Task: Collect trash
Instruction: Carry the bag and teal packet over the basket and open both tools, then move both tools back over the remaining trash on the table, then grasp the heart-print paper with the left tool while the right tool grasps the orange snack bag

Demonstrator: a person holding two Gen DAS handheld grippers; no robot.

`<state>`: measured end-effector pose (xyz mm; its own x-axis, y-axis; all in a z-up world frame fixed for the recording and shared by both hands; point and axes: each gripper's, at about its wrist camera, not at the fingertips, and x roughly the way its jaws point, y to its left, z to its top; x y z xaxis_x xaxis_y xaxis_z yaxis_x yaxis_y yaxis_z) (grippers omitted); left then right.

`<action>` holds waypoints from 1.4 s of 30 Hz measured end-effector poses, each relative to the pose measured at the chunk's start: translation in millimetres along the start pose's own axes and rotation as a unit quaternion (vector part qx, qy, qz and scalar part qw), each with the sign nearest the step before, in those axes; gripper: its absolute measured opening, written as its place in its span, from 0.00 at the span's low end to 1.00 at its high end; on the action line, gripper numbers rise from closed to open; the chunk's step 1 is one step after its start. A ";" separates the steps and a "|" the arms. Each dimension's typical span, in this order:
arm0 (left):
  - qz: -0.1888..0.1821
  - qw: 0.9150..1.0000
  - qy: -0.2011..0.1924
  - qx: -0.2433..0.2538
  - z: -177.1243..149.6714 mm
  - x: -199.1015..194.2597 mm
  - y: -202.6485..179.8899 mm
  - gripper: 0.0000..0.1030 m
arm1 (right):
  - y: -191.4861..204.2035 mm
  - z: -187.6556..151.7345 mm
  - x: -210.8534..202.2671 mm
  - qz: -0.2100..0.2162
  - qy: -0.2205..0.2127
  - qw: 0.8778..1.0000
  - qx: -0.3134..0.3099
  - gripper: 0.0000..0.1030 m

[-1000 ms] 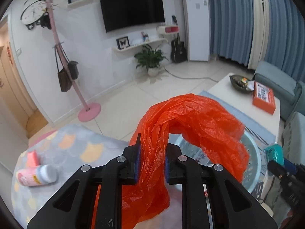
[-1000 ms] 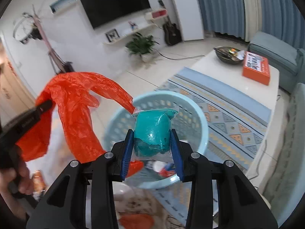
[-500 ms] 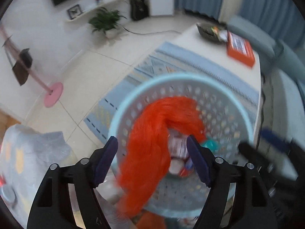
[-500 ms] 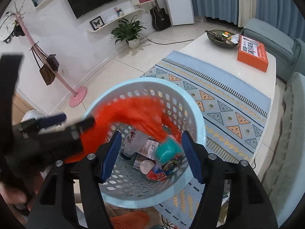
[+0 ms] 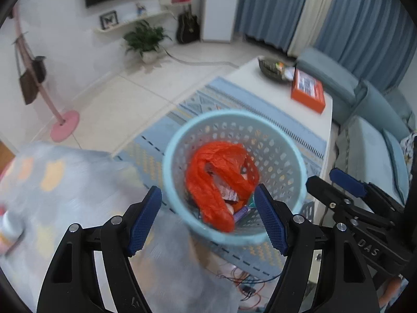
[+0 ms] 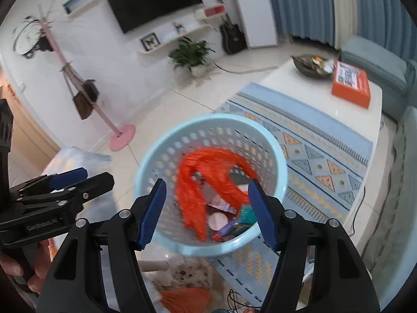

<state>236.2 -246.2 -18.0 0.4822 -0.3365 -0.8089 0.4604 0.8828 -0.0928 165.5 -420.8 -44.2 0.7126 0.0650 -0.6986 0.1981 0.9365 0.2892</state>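
L wrist: bag [image 5: 216,182] betw. open tongs [image 5: 208,219]

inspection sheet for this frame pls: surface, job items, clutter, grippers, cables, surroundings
Surface: patterned blue rug on pale tile floor; blanket with pastel patches at lower left.
Job's things: light blue perforated basket holds orange plastic bag, teal packet and other small trash.
Clutter: orange box and dark bowl on white coffee table.
Grippers: left gripper open, empty; right gripper open, empty; both above the basket.
Cables: loose wires on the floor below the basket; dark cord at the rug's right edge.
Surroundings: TV, pink coat rack, potted plant, guitar, blue curtains, sofa.
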 end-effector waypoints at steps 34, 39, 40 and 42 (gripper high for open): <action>0.038 0.991 -0.066 -0.111 -190.1 -140.8 220.1 0.75 | 254.9 -121.0 -60.4 0.125 0.048 0.966 -0.220 0.62; 0.033 0.995 -0.030 -0.093 -191.2 -114.1 222.9 0.75 | 255.4 -127.5 -49.7 0.129 0.070 0.965 -0.218 0.62; 0.031 0.995 -0.023 -0.094 -191.1 -109.5 223.7 0.75 | 255.3 -129.0 -48.0 0.127 0.072 0.965 -0.219 0.62; 0.042 0.995 -0.015 -0.089 -191.0 -104.3 220.6 0.75 | 255.3 -130.3 -44.5 0.125 0.077 0.965 -0.219 0.62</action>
<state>145.1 46.2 -65.1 0.5361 -0.2667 -0.8009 0.2805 0.9512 -0.1290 96.7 -139.7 -24.6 0.5869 0.3261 -0.7411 -0.2940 0.9387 0.1802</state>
